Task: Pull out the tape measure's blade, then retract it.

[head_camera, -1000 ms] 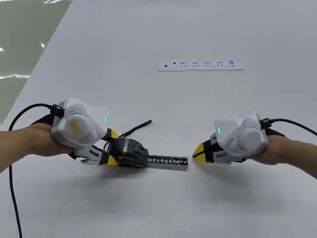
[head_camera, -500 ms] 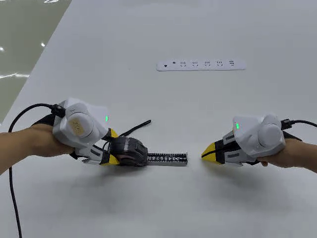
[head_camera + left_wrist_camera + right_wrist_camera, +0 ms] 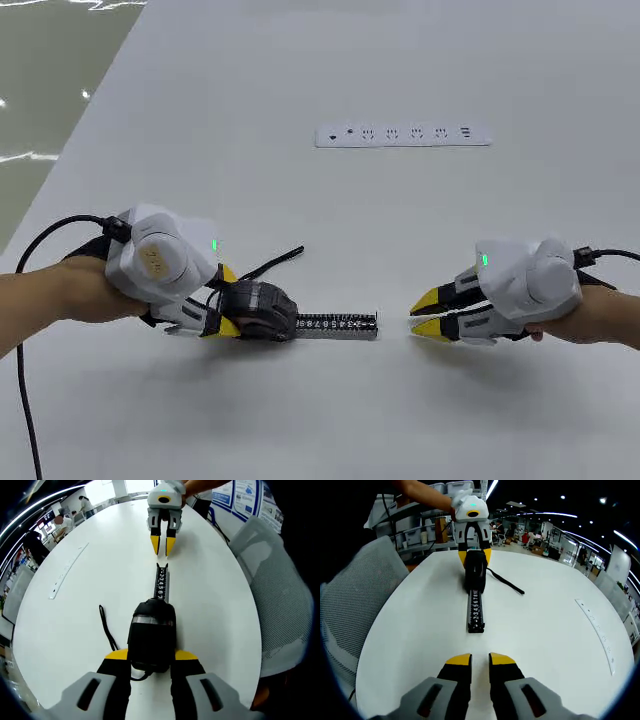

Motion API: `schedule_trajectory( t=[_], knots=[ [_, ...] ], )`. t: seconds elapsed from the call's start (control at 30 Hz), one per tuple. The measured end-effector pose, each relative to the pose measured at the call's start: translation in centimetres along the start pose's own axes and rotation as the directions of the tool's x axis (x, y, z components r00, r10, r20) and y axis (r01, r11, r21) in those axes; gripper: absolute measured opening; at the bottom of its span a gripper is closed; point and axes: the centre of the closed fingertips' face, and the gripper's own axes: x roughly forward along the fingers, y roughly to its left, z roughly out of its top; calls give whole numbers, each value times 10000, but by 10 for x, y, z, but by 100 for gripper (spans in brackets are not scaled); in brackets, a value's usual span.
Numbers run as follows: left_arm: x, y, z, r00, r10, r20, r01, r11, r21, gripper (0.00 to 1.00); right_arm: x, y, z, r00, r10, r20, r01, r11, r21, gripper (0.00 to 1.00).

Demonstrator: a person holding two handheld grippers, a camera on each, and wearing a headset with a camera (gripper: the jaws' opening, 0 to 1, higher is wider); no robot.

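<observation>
My left gripper (image 3: 152, 655) is clamped on the tape measure's case (image 3: 262, 308), which sits between its fingertips on the table (image 3: 300, 200). The blade (image 3: 338, 324) is out a short length and lies flat. Its end hook (image 3: 476, 628) is just ahead of my right gripper (image 3: 422, 314), not touching. The right jaws are slightly parted and hold nothing. I judge the pull-out is in hand. Next: close on the hook, draw straight away and keep the case steady.

Bright, even overhead light; soft shadows; sharp focus; fisheye-warped edges.
</observation>
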Motion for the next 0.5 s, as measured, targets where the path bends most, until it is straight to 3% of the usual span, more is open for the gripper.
schedule_trajectory(
  t=[0.5],
  knots=[
    [0, 0, 0, 10000, 28, 79, -28, 10000, -51, 25, 18, 0, 17, 9993, 240, 280, -234, 9995, -195, 24]
  ],
)
